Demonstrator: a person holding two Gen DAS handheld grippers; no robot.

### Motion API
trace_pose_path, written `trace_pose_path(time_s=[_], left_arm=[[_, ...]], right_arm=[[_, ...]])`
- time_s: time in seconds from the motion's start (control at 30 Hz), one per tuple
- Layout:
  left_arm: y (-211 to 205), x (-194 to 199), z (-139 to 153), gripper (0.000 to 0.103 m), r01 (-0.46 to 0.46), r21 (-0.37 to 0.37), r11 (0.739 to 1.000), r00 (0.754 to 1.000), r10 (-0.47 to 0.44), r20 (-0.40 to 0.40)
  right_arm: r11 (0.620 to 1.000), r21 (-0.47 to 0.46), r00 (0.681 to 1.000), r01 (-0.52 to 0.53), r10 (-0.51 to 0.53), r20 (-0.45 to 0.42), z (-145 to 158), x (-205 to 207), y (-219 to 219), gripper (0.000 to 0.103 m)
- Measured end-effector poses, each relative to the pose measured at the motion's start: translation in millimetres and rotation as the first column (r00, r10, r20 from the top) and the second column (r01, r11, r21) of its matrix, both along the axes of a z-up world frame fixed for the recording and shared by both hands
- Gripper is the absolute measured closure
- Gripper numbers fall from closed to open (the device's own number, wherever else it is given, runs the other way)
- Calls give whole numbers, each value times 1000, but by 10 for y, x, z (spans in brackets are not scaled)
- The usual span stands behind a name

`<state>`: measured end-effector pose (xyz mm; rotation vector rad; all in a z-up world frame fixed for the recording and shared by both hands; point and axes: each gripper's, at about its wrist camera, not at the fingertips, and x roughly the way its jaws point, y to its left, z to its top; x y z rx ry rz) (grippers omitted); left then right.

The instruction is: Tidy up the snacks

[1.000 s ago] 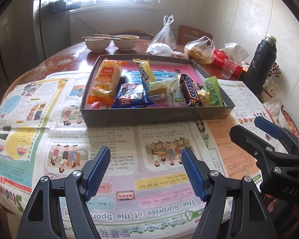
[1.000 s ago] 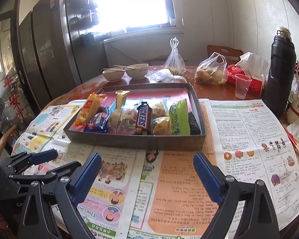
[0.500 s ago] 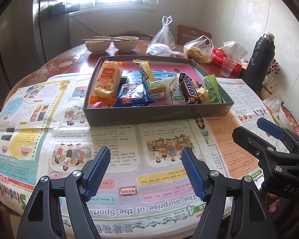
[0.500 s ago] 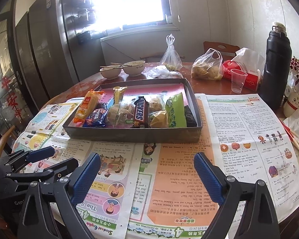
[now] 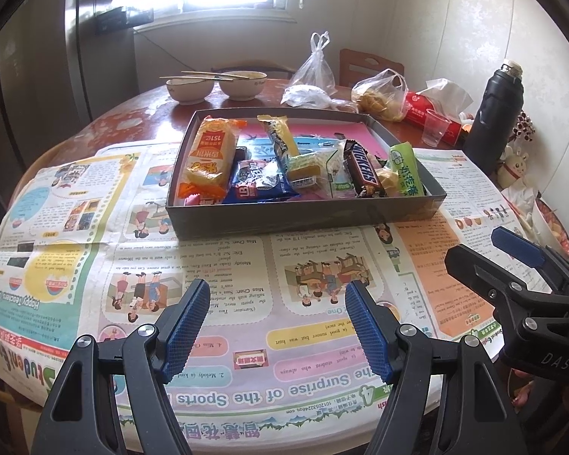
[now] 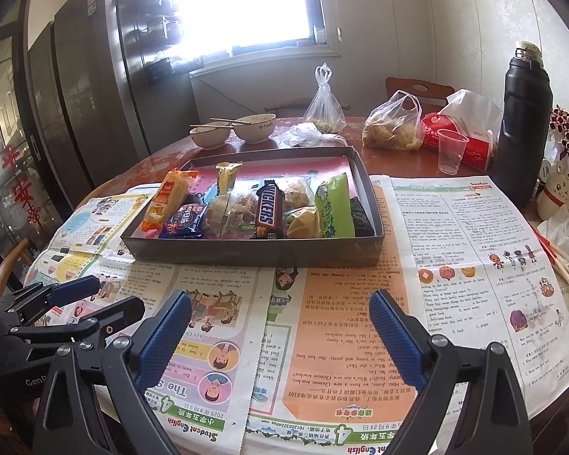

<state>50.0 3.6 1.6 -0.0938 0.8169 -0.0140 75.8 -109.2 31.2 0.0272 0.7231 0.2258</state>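
A shallow grey box stands on newspaper in the middle of the round table. Several snacks lie in it: an orange cracker pack, a blue cookie pack, a Snickers bar and a green pack. My left gripper is open and empty, over the newspaper in front of the box. My right gripper is open and empty, beside it to the right; it also shows in the left wrist view.
Newspaper covers the near table. Behind the box are two bowls with chopsticks, plastic bags, a red tissue pack, a clear cup and a tall black flask. A fridge stands at left.
Both grippers have drawn back and lower toward the near table edge; the box looks a little farther away. Both stay open and empty.
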Motion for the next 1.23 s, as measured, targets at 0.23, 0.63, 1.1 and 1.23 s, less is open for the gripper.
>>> trace_pose_path(time_s=[0.23,0.63,1.1,1.23], left_arm=[[-9,9,-11,28,2,-1,1000,1000,-2,-8],[-5,2,-24,28,-1,1,1000,1000,1,-13],[184,194,-88,28,-26,-19,999,999,26,-34],[622,362,-60,27,-104,-38,994,994,102,-38]], right_arm=[[1000,5,1000,-4,4,-5,-8,1,5,7],[1000,11,1000,-8,8,-12,-25,9,16,5],[999,35,999,23,-22,-32,-61,88,-121,5],[994,63,994,94,-91,-56,-70,261,-409,4]])
